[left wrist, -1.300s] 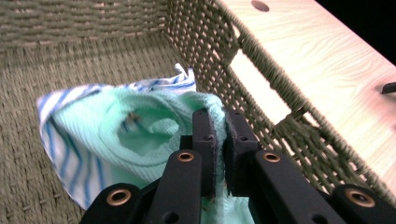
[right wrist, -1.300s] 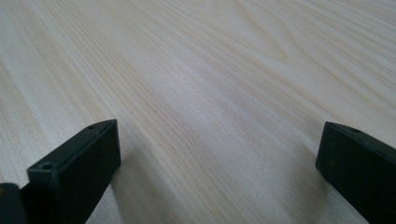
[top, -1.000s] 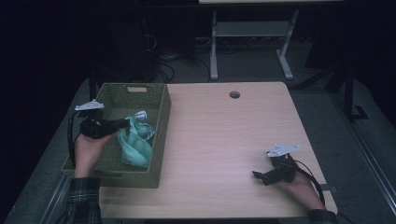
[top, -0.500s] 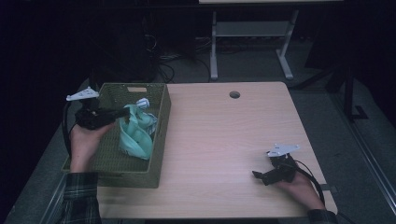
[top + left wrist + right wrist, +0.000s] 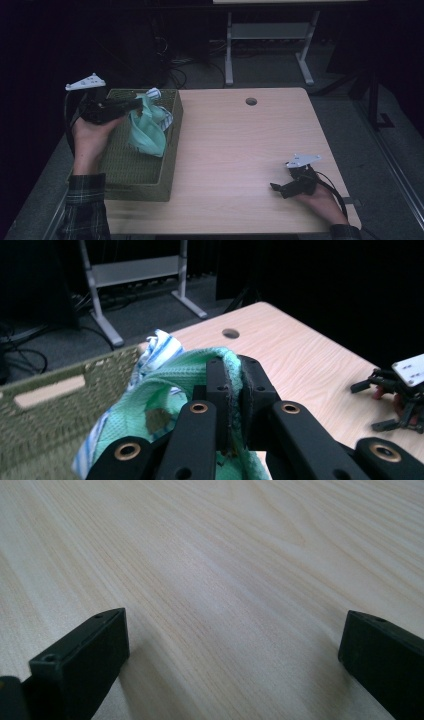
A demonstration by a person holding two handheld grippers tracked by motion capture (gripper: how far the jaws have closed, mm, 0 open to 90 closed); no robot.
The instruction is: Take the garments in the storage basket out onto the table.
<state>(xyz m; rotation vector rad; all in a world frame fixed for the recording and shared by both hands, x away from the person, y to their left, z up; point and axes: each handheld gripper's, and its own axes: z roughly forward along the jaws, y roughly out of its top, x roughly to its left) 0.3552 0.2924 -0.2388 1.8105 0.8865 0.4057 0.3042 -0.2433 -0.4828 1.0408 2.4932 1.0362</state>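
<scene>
Green cloth [image 5: 165, 390]: soft, bumpy weave. Basket [image 5: 135, 175]: rough woven. Table [image 5: 240, 150]: smooth pale wood grain. Gripper fingers [image 5: 85, 665]: matt black plastic.

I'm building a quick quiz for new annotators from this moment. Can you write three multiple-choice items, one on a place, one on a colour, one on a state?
1. Where is the green basket?
A. table's left end
B. table's right end
C. on the floor

2. What colour is the cloth in the left gripper?
A. red
B. mint green
C. black

3. How do the right gripper jaws stand?
A. shut on the cloth
B. open over bare table
C. shut on the basket

Answers: 1 A, the high view shows it there; 2 B, mint fabric sits pinched between the jaws; 3 B, the right gripper view shows wood between them.
</scene>
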